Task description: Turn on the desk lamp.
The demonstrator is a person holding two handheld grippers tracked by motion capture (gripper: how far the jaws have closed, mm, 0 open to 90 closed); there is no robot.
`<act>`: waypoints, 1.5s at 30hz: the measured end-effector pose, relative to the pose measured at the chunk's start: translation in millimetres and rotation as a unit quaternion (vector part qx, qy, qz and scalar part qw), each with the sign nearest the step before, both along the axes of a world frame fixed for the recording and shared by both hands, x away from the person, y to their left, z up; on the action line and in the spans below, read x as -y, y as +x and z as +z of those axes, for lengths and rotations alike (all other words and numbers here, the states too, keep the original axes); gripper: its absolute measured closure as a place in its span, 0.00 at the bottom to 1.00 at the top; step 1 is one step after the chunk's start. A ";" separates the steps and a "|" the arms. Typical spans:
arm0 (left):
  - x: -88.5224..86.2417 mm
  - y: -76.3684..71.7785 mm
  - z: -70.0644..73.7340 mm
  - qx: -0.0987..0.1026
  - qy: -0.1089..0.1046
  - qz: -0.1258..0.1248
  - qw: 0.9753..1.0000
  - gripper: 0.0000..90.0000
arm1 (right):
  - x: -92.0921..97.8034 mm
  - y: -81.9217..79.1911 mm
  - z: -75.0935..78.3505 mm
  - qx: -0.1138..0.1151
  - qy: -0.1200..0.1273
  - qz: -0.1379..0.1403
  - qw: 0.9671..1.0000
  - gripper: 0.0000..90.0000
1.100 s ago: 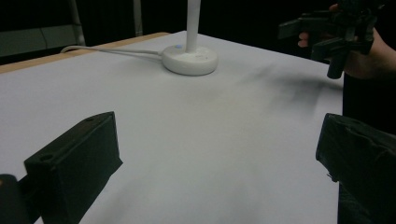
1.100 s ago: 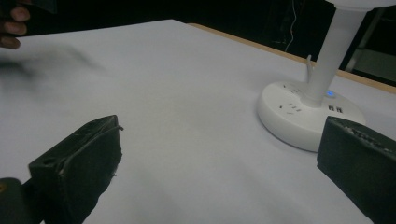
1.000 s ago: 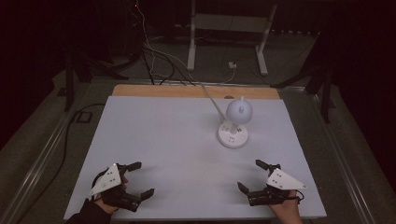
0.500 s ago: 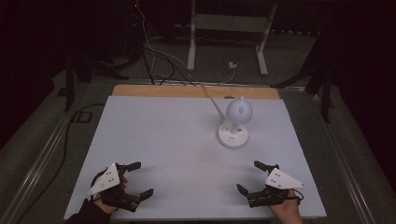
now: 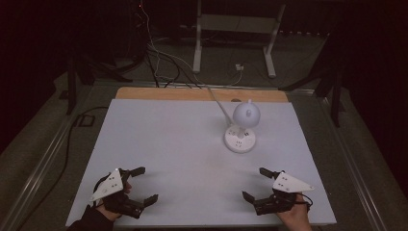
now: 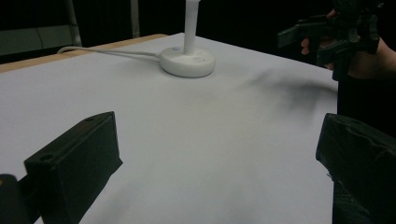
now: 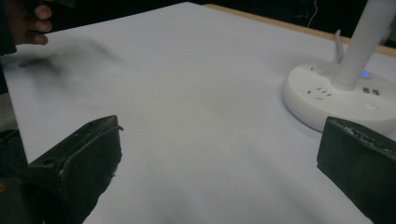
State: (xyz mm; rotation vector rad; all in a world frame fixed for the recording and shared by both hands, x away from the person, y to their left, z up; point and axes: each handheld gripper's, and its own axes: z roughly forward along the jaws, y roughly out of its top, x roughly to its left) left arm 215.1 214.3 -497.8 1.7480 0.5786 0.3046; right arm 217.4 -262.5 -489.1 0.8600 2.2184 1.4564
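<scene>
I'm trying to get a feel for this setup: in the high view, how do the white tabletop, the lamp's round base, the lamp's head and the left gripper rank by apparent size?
1. White tabletop, by far the largest.
2. Left gripper, though it sits nearer the camera, so its rank is unsure.
3. Lamp's round base and lamp's head look about alike; I would not rank them.

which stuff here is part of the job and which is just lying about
Part of the job:
- desk lamp, nearest thing to both
- left hand-held gripper, open, holding nothing
- right hand-held gripper, open, holding nothing

Just lying about:
- lamp cable
- floor cables
- metal stand behind the table
</scene>
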 end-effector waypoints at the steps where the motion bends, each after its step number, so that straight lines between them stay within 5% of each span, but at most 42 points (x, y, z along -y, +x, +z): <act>1: -0.1 0.1 0.0 0.000 -0.001 0.000 1.000 0.00 | -0.3 -0.3 0.8 -0.002 0.002 0.001 1.000 0.00; 12: 0.1 1.0 0.1 -0.002 -0.006 -0.001 1.000 0.00 | -5.3 -1.6 19.0 -0.012 0.010 0.005 1.000 0.00; 27: 0.5 1.5 0.2 -0.003 -0.009 -0.003 1.000 0.00 | -7.7 12.5 51.5 0.008 0.023 0.002 1.000 0.00; 45: 0.7 1.2 0.5 -0.004 -0.010 -0.005 1.000 0.00 | -2.1 41.0 63.7 0.008 0.027 -0.015 0.999 0.00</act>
